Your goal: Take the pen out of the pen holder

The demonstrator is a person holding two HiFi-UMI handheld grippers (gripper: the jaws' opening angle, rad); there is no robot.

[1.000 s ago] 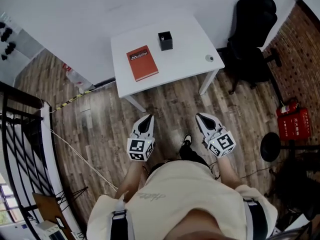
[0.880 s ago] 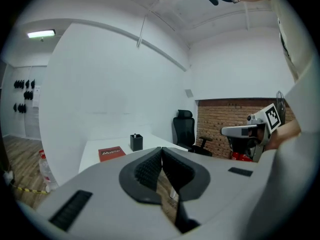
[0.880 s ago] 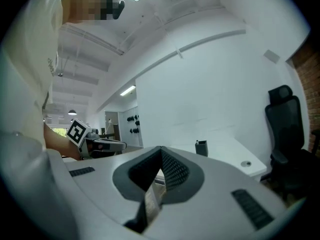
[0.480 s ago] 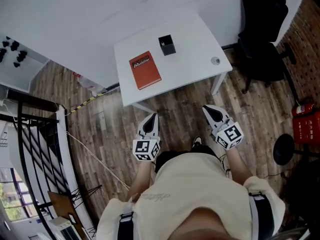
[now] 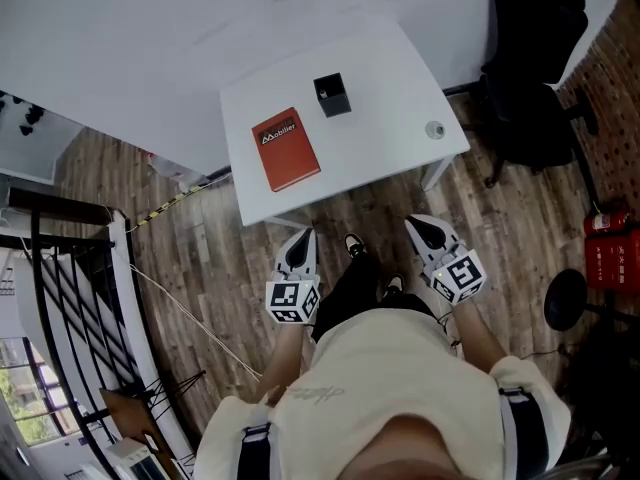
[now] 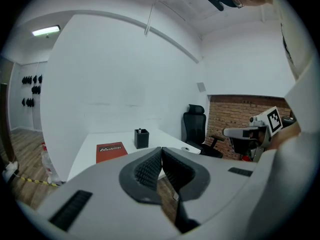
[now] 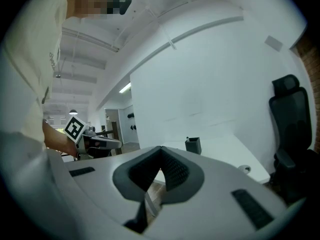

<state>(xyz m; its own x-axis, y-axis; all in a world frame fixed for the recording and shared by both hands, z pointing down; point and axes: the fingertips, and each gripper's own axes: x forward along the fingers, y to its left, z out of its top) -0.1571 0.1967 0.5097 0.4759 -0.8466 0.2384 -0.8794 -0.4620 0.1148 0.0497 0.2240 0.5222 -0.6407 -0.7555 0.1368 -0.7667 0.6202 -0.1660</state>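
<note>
The left tool [image 5: 304,234] is clenched, its ribbed pads pressed together with nothing between them. The right tool [image 5: 413,222] is likewise closed and empty. Both are held level in front of the person, over the wooden floor [image 5: 200,258], short of the near edge of the worktop [image 5: 400,68] and well apart from everything on it.

The pen [image 6: 139,130] stands in the pen holder [image 5: 332,95], only its pale tip showing above the rim; the head view is too small to make it out. The holder is a black square cup, upright, toward the back of the white worktop and roughly midway across it. To its left and a little nearer the person lies a red book [image 5: 286,149], flat, with white lettering on its cover, apart from the holder. Near the worktop's right front corner sits a small round grey object [image 5: 434,129].

A black office chair [image 5: 535,78] stands just beyond the worktop's right side, in front of a brick wall [image 5: 610,98]. The person's dark shoe [image 5: 352,245] shows between the two tools. A black railing [image 5: 60,298] runs along the left.
</note>
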